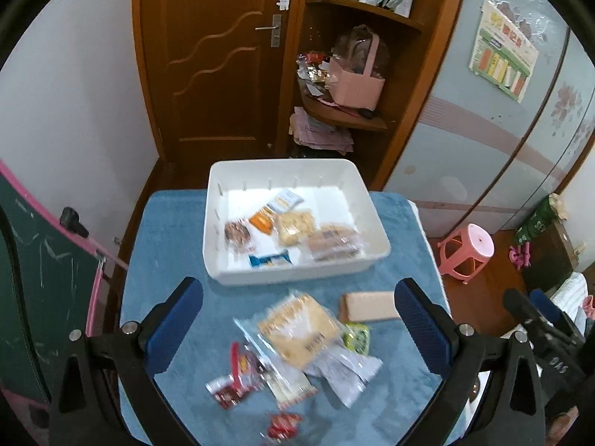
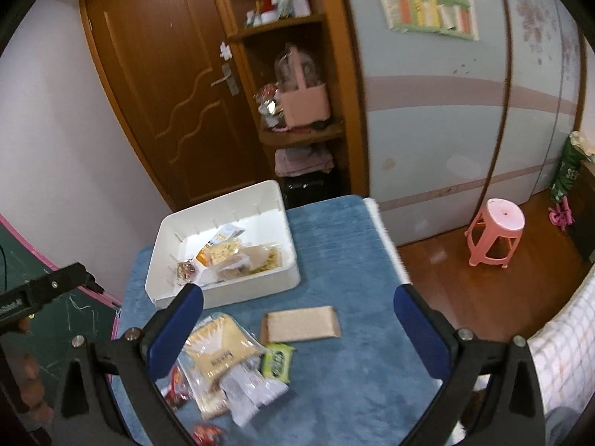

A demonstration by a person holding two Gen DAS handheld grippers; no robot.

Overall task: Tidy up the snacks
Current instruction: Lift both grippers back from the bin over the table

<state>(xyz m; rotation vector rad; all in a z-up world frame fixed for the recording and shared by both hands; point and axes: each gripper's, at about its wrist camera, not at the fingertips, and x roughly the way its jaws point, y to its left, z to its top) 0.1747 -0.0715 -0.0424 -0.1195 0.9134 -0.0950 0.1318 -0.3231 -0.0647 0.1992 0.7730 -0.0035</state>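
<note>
Hovering over a blue cloth table (image 1: 167,260), 2 grippers are spread wide and hold nothing.

The left gripper (image 1: 297,319) with blue pads hangs above a pile of snack packs near the front edge of the table. The right gripper (image 2: 297,319) hangs beside it, above the same table. A white plastic bin (image 1: 223,223) sits at the back edge and has about 6 small snack packs (image 1: 293,228) inside. In the pile, a big clear pack of yellow crackers (image 1: 297,329) lies in the middle. A flat tan pack (image 1: 368,306) lies just beside it, toward the right edge. A small green pack (image 1: 357,338) touches the cracker pack. A red pack (image 1: 236,379) lies at the pile's left side.
</note>
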